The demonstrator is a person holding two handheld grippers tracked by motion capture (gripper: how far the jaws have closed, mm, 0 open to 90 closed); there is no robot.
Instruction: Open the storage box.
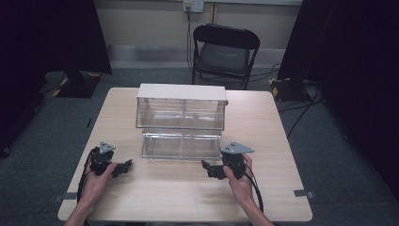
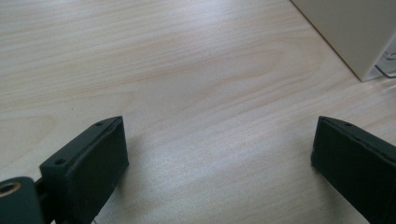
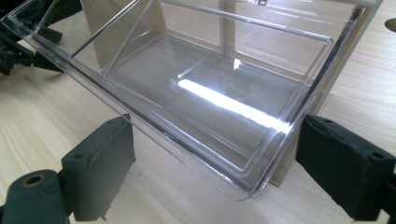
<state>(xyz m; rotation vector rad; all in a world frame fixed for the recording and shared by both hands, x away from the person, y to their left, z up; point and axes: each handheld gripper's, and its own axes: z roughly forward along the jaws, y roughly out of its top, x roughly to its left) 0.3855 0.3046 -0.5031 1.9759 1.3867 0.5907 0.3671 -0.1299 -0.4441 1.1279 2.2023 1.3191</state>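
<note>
Clear plastic is what the work turns on: one see-through drawer point(image 1: 181, 145) stands pulled out at the front of the cabinet point(image 1: 181, 107), resting on the pale wooden table point(image 1: 155, 197), with nothing that I can see inside it. Nearest the person, the left gripper point(image 1: 126, 165) sits low over bare wood, its jaws spread wide and holding nothing, a little way off the drawer's left end. The right gripper point(image 1: 205, 165) is just beside the drawer's right front corner; in the right gripper view its jaws are released too, standing either side of that corner without touching it.

The step in hand looks like pushing the drawer home. To do it well, I would press squarely on the front wall, ideally with both grippers near the ends, so it slides straight and does not jam or shift the cabinet.

By count: two grippers, one cabinet, one drawer out, and one black chair point(image 1: 225, 49) beyond the table.
</note>
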